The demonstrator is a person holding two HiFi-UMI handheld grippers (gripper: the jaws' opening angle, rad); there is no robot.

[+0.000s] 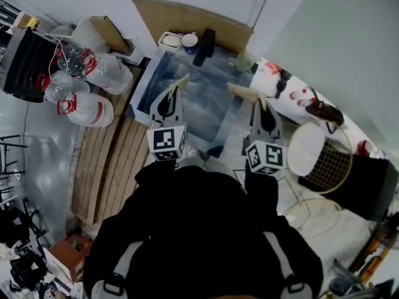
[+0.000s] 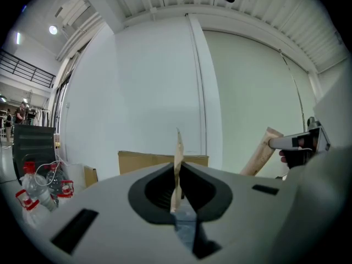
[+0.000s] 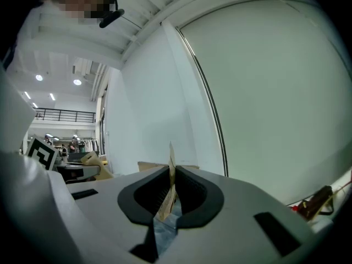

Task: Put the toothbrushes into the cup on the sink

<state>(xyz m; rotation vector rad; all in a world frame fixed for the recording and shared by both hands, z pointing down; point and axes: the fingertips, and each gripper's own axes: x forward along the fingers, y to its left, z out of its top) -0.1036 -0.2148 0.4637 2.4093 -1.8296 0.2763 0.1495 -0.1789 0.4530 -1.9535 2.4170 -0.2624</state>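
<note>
Two pale wooden toothbrushes, one pinched tight in each gripper: left toothbrush (image 2: 178, 153) with its long axis running forward and up out of the left gripper (image 1: 171, 92), right toothbrush (image 3: 170, 183) slanting forward and leftward out of the right gripper (image 1: 259, 104). Held side by side close to the chest, both aimed ahead over the one sink (image 1: 142, 86), with a greenish cup (image 1: 244, 62) just beyond the right gripper's tip.
</note>
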